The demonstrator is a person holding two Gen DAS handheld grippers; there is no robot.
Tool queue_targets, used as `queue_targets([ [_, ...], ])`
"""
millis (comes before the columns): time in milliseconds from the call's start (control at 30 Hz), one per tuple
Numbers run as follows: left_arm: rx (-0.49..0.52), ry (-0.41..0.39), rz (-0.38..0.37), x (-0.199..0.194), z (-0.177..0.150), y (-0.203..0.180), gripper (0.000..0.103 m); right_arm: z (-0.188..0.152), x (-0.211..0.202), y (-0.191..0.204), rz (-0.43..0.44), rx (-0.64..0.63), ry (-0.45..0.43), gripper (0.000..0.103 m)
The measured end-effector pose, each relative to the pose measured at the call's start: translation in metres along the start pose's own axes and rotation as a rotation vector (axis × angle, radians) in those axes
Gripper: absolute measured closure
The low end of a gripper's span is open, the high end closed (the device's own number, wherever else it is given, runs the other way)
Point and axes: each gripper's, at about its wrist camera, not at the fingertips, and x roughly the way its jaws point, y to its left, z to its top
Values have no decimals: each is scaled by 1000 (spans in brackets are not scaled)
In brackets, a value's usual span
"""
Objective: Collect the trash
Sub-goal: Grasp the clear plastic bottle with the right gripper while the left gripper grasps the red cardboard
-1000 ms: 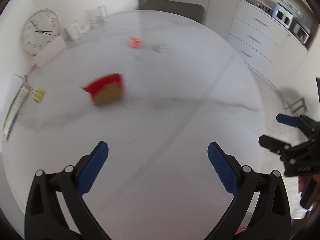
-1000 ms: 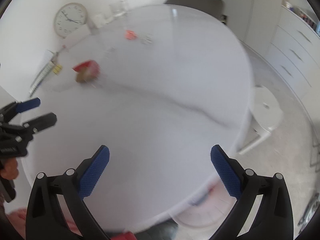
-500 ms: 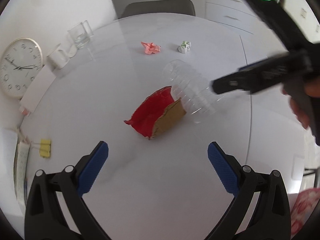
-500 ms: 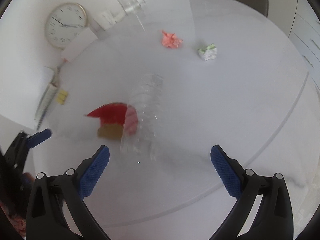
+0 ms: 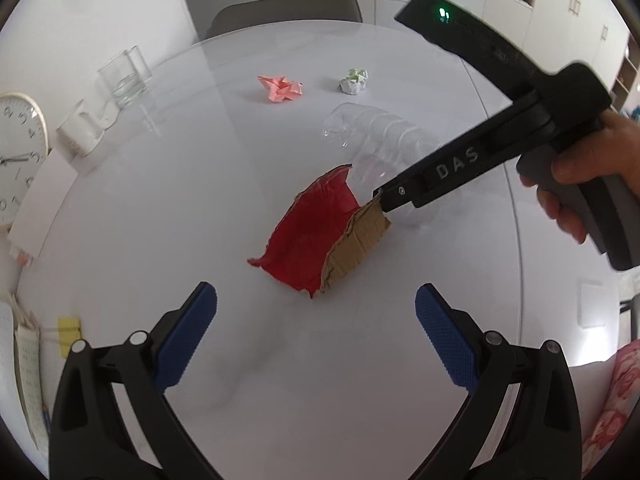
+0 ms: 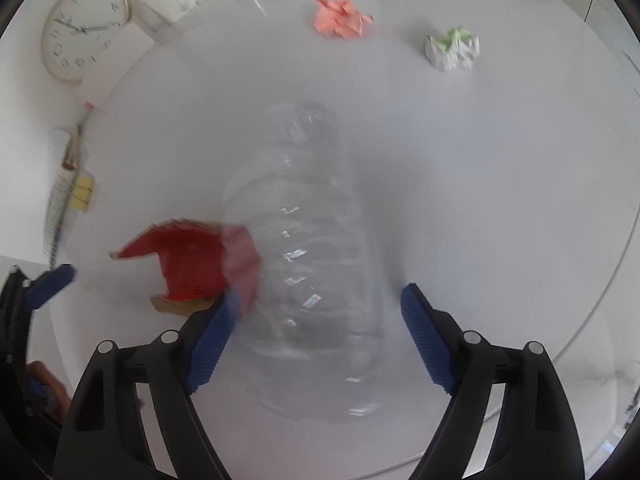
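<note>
The right gripper has come down over the clear plastic bottle, which lies on its side on the white counter. Its jaws have just been closing and now straddle the bottle's body. The left-hand pad looks to be at the bottle's wall, while a gap shows at the other pad, so the bottle is bracketed but not yet clamped. By the look of it, this is the first piece of trash about to be collected.

The left gripper hangs over bare counter in front of the torn red cardboard, with its jaws spread wide and nothing between them. The cardboard lies touching the bottle's near end.

Half a second ago the right gripper's jaws stood wider, with the bottle ahead of them rather than between them. A full second ago both grippers were back over the counter's near part, with the trash far off. The pink paper wad and the green-and-white wad lie beyond the bottle, untouched.
</note>
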Motion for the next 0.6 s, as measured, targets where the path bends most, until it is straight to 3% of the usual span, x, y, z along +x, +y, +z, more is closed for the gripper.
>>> queue_targets([
  [67,11,5,-3,6,3,2,8,4,1,3,-9,-18,2,24],
  [133,20,6,-2,10,8,6,8,6,0,4,-18,-40,-6,37],
  [300,41,-3,-3,16,17,7,8,3,-13,1,-60,-75,-43,38],
  [467,68,-9,-12,22,22,6,8,-6,-40,-10,-50,-51,-86,39],
  [600,156,-28,-45,30,27,4,8,-25,-76,-22,-45,-33,-125,38],
])
